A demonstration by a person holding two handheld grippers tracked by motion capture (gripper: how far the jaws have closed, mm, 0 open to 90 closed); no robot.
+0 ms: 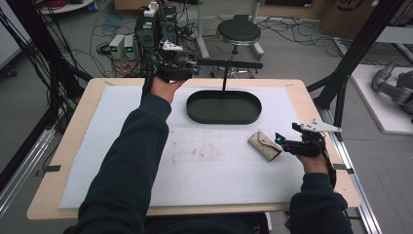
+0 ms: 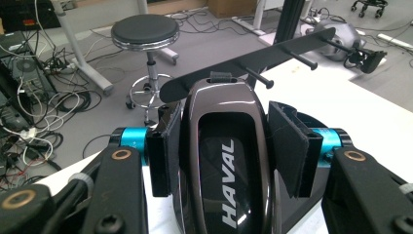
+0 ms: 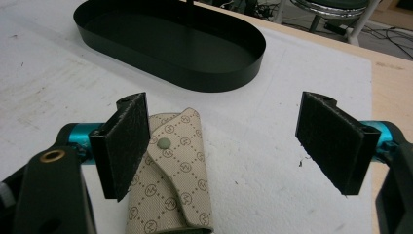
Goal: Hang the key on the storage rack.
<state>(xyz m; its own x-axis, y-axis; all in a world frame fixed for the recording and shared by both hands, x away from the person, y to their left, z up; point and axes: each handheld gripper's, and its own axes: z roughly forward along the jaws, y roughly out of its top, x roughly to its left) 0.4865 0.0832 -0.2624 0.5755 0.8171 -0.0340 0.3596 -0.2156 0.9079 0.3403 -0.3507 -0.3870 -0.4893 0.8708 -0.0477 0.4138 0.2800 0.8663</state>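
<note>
My left gripper (image 2: 226, 146) is shut on a glossy dark key fob (image 2: 224, 161) marked HAVAL, which stands upright between its pads. Over the table's back edge, the left gripper (image 1: 194, 66) is held up beside the left end of a black bar with pegs (image 1: 229, 63). That peg bar (image 2: 253, 61) runs just beyond the fob's top loop. It rises on a post from a black oval tray (image 1: 224, 119). My right gripper (image 1: 281, 140) rests open at the right. A beige patterned key pouch (image 3: 173, 175) lies flat by its left pad (image 3: 124, 141); the right gripper (image 3: 229, 141) does not grip it.
A white mat (image 1: 122, 146) covers the wooden table (image 1: 73, 141). Behind the table stand a round stool (image 1: 238, 31), electronics boxes (image 1: 146, 31) and loose cables on the floor. A black frame post (image 1: 350, 63) rises at the right back corner.
</note>
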